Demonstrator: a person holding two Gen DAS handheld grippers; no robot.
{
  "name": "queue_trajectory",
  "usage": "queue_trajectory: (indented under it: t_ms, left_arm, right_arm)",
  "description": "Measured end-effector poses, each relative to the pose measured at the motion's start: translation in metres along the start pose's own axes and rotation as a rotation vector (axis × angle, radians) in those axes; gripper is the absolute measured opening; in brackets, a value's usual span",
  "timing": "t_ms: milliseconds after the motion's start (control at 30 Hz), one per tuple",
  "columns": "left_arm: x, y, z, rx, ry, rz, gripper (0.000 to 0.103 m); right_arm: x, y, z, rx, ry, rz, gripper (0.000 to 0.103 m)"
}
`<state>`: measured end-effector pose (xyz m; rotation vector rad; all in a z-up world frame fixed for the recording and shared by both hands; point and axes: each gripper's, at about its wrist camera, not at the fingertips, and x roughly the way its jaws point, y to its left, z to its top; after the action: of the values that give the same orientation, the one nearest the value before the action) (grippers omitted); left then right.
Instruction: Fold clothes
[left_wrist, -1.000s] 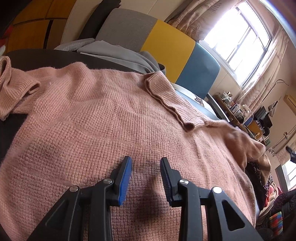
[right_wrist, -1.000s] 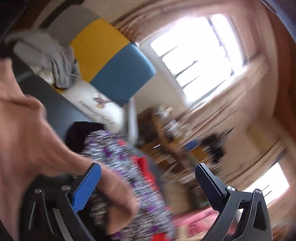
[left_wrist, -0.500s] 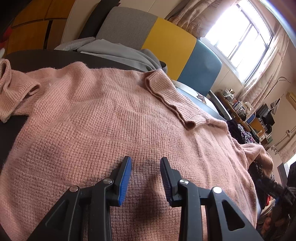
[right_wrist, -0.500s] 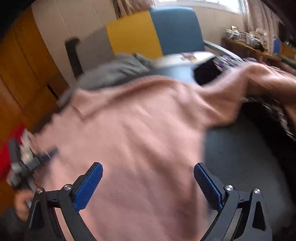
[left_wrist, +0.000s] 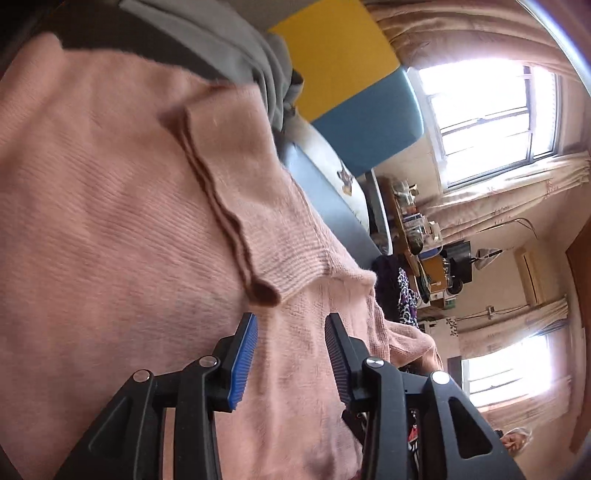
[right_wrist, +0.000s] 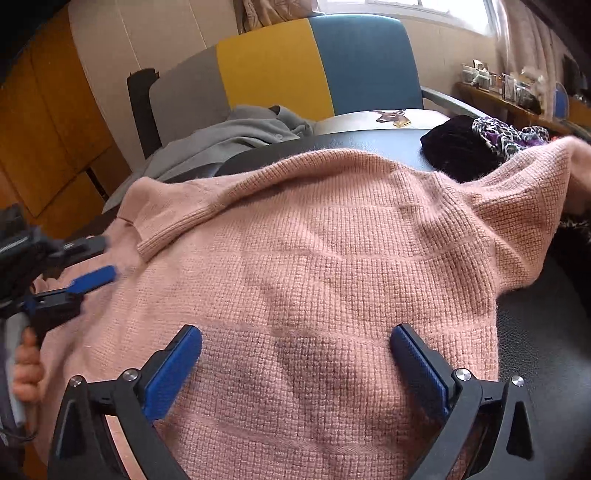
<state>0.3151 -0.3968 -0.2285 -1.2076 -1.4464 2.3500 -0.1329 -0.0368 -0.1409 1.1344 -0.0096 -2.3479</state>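
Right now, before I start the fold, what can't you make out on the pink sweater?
- Hem of the pink knit sweater: cut off by the bottom edge, right wrist view.
- Right sleeve end: cut off by the right edge.
- Left hand-held gripper: motion-blurred, contact with the sweater unclear.

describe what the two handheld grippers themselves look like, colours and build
Both are alike: the left gripper and right gripper have matte black angular plastic frames with cut-out openings and round silver screw heads at the joints. Each finger carries a flat, finely ribbed blue pad on its inner face. No cables or markings show. In the right wrist view, a hand grips the left gripper's handle.
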Motion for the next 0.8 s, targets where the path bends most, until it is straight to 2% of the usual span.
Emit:
queue_trajectory:
  t_ms: [100, 233, 267, 333, 467, 567, 633, 667, 733, 800]
  left_arm:
    - [0.019, -0.002, 0.003, -0.07, 0.001, -0.023, 0.039]
    - [0.03, -0.01, 0.019, -0.088, -0.09, 0.017, 0.035]
    - [0.035, -0.016, 0.027, -0.062, -0.102, 0.026, 0.03]
    - [0.04, -0.042, 0.045, 0.021, -0.123, 0.02, 0.027]
    - [0.036, -0.112, 0.081, 0.229, -0.187, -0.049, 0.029]
    - [0.019, -0.138, 0.093, 0.31, -0.243, -0.059, 0.033]
    - [0.006, -0.129, 0.096, 0.307, -0.261, -0.021, 0.034]
    - [-0.001, -0.114, 0.095, 0.274, -0.259, -0.008, 0.034]
    - [-0.013, -0.082, 0.09, 0.221, -0.263, 0.028, 0.034]
    - [-0.022, -0.047, 0.082, 0.178, -0.275, 0.073, 0.034]
  right_arm:
    - [-0.002, -0.003, -0.002, 0.013, -0.011, 0.018, 0.103]
    - [-0.001, -0.007, -0.002, 0.027, -0.023, 0.041, 0.103]
    - [-0.001, -0.007, -0.002, 0.03, -0.026, 0.045, 0.103]
    - [-0.001, -0.008, -0.002, 0.035, -0.03, 0.053, 0.103]
    - [0.0, -0.01, -0.002, 0.042, -0.034, 0.065, 0.103]
    - [0.001, -0.01, -0.001, 0.045, -0.034, 0.069, 0.103]
    - [0.001, -0.01, -0.001, 0.047, -0.031, 0.071, 0.103]
    - [0.001, -0.011, 0.001, 0.053, -0.026, 0.08, 0.103]
    - [-0.002, -0.014, 0.008, 0.083, -0.019, 0.138, 0.103]
    - [-0.009, -0.015, 0.023, 0.134, -0.046, 0.243, 0.103]
